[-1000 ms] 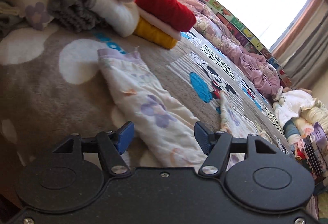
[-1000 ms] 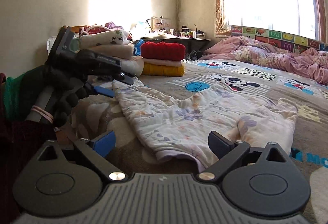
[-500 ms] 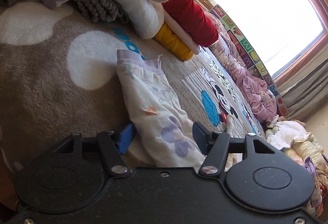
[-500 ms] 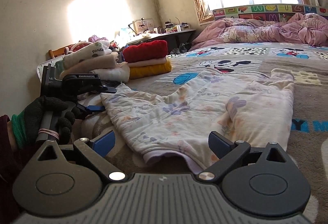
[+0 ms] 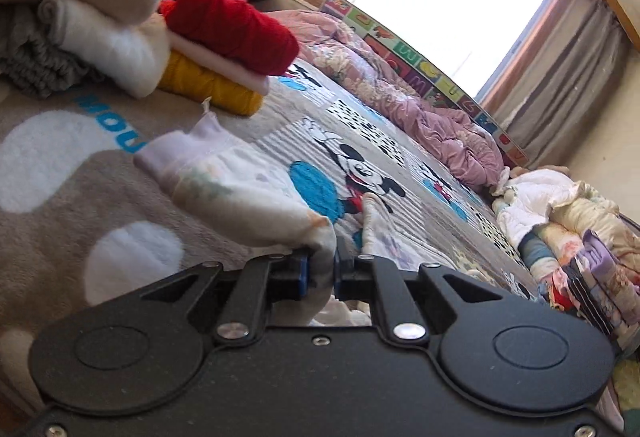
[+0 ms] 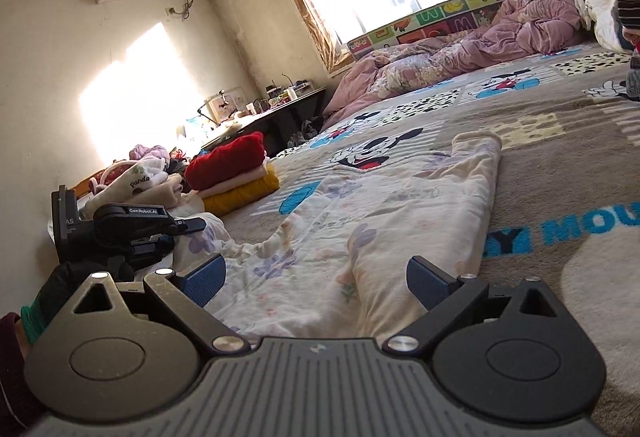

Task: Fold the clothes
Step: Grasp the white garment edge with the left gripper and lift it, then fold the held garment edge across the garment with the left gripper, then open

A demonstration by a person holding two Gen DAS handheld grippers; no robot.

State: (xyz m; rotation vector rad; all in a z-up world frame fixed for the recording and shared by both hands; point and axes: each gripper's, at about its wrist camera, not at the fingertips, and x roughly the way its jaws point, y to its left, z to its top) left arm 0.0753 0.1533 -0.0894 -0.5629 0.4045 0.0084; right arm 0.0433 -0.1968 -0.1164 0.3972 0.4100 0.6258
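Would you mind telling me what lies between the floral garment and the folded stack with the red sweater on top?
Only bare blanket lies between the floral garment and the folded stack, in the right wrist view.

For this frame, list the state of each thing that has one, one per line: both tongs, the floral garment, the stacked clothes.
Left tongs: shut on the floral garment's edge.
Right tongs: open, straddling the garment's near hem, not gripping.
Floral garment: spread on the blanket, unfolded, one sleeve pinched.
Red, pink and yellow stack: folded, piled beside the garment.
Purple quilt: crumpled under the window.
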